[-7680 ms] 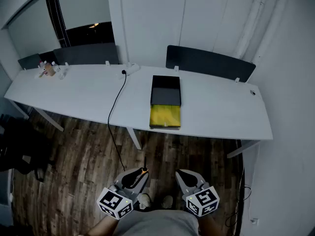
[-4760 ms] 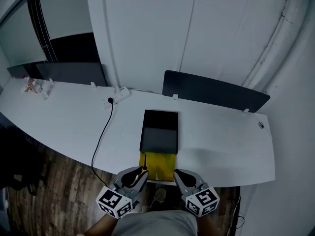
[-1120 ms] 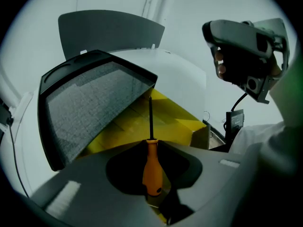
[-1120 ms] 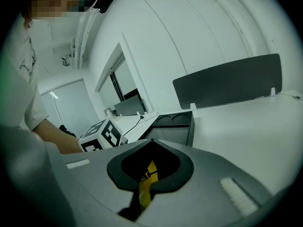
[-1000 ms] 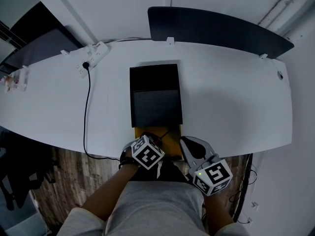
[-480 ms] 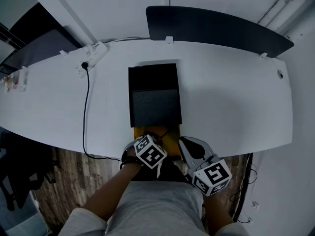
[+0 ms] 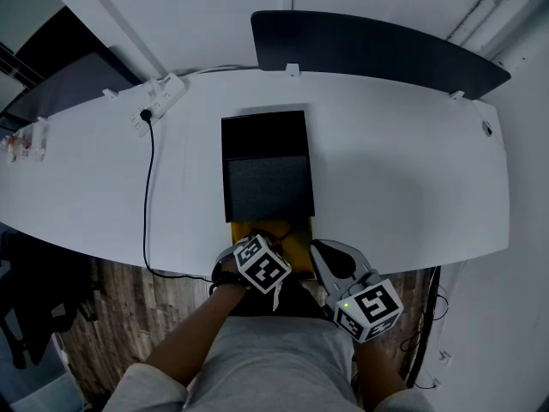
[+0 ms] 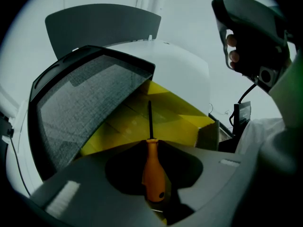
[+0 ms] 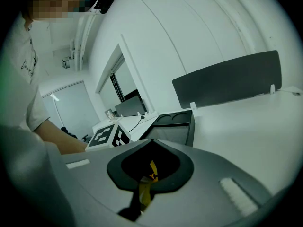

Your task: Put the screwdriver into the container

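Note:
A black container (image 7: 264,166) lies on the white table (image 7: 412,187); its yellow compartment (image 7: 298,239) sits at the near edge. My left gripper (image 7: 266,240) hovers over that compartment, shut on the screwdriver. In the left gripper view the orange handle (image 8: 153,171) is pinched between the jaws of the left gripper (image 8: 151,141). The thin dark shaft (image 8: 150,119) points out over the yellow compartment (image 8: 175,115), beside a grey mesh panel (image 8: 80,103). My right gripper (image 7: 319,249) hangs just right of the compartment, shut and holding nothing. The right gripper (image 9: 152,140) faces the container (image 9: 175,126).
A power strip (image 7: 160,95) with a black cable (image 7: 147,187) lies on the table's left half. A dark divider panel (image 7: 377,45) stands along the far edge. Small items (image 7: 21,140) sit at the far left. Wooden floor (image 7: 103,316) shows below the table edge.
I have come from across the room up to the table. The left gripper, with the screwdriver, has moved over the yellow compartment. In the last second almost nothing has shifted.

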Motion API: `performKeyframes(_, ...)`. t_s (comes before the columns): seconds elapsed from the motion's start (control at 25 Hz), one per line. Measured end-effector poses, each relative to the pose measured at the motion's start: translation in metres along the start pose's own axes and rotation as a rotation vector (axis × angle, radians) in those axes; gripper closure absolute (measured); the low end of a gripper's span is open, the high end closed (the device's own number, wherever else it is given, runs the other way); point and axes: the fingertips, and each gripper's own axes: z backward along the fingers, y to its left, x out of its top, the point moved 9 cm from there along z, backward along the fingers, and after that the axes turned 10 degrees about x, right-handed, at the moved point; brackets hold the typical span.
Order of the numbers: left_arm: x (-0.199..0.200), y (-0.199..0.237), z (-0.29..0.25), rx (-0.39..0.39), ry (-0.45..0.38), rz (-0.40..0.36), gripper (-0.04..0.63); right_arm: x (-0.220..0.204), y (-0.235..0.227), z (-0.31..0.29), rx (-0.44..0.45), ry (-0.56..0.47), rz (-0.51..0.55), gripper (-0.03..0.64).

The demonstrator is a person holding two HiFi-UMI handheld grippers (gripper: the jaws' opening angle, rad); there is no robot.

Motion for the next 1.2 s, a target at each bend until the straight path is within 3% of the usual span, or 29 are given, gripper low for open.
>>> performKeyframes(0.4, 0.004, 0.0, 0.007, 0.013, -0.017, -0.029, 0.475, 0.003, 0.001, 0.0, 0.015, -0.005, 0.011, 0.603)
performKeyframes(0.84, 0.002, 0.011, 0.039, 0.037, -0.147, 0.027, 0.476, 0.011, 0.003, 0.002, 0.008, -0.007, 0.034, 0.603)
performKeyframes(1.0, -0.003, 0.016, 0.06, 0.048, -0.239, 0.076, 0.488, 0.014, 0.005, 0.002, 0.007, -0.002, 0.051, 0.603)
performKeyframes(1.2, -0.012, 0.026, 0.091, 0.1, -0.418, 0.127, 0.533, 0.016, 0.008, 0.0, 0.005, 0.019, 0.078, 0.603)
